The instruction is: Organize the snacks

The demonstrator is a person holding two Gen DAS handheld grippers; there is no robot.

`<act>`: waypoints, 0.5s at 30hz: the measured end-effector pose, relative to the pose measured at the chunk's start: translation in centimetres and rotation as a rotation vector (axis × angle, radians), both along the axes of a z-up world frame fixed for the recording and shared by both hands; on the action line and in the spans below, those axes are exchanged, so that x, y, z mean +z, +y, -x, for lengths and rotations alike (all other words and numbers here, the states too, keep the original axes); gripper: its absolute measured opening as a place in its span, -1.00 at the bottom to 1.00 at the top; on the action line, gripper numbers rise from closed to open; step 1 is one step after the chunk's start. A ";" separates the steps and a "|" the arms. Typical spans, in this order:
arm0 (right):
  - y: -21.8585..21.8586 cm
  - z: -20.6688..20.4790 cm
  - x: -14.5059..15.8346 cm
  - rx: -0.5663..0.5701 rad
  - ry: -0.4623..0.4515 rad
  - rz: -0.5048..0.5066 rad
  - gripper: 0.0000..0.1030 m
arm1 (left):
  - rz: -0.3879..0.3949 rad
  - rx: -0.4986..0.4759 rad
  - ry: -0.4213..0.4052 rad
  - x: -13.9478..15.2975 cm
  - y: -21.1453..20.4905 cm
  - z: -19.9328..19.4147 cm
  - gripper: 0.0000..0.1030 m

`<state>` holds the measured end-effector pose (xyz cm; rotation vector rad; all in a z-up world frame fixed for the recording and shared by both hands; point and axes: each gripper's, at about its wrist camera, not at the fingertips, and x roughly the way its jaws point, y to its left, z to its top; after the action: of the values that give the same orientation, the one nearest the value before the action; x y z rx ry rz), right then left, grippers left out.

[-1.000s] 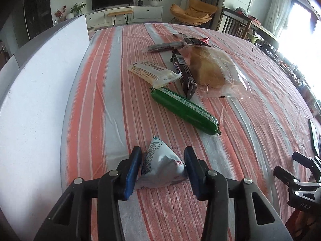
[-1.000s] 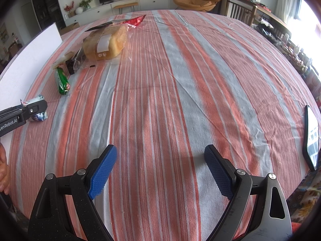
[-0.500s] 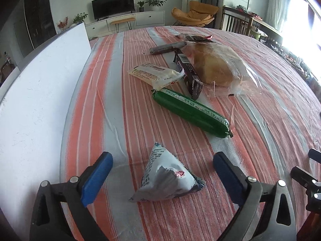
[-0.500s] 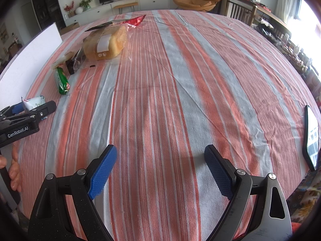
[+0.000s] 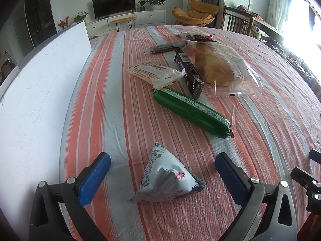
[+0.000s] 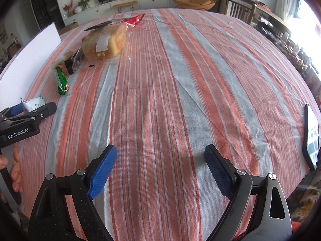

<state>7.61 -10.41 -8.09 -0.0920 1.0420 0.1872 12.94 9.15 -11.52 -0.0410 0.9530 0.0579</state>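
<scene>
The left hand-held gripper (image 5: 162, 178) is spread wide. Its jaws have just been opening, and the white triangular snack pouch (image 5: 166, 178) lies between them on the striped cloth of the bench (image 5: 260, 120), clear of both blue pads. The pouch rests free, near the white board (image 5: 36, 100) at the left edge.

The right hand-held gripper (image 6: 160, 170) is likewise spread and holds nothing; only bare cloth lies beneath it.

Status of the remaining snacks:
- The green sausage stick (image 5: 190, 112) lies just beyond the pouch.
- The cream wafer packet (image 5: 154, 74), dark chocolate bar (image 5: 188, 72) and bagged bread (image 5: 216, 66) lie in a loose cluster, touching or overlapping.
- A dark sausage stick (image 5: 168, 47) and a red wrapper (image 5: 202, 38) lie at the far end.

Progress appears early. One pouch is set down apart from the heap; the other items are probably still to be sorted. A phone (image 6: 312, 136) lies at the right edge.
</scene>
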 end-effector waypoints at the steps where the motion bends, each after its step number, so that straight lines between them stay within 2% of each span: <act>1: 0.0 0.0 0.0 -0.001 0.002 0.000 0.78 | 0.000 0.000 0.000 0.0 0.0 0.0 1.00; 8: -0.2 -0.4 0.1 -0.011 0.020 -0.016 0.79 | 0.000 0.000 0.000 0.0 0.0 0.0 1.00; 11: -1.0 -1.1 0.7 0.003 0.044 -0.140 0.76 | 0.000 0.000 -0.001 -0.1 0.0 -0.1 1.00; 15: 0.7 -3.2 1.7 0.069 0.048 -0.179 0.75 | 0.000 -0.001 -0.001 0.0 0.0 0.0 1.00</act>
<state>10.78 -9.75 -6.41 0.0382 1.0659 0.3458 12.96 9.16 -11.54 -0.0408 0.9524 0.0572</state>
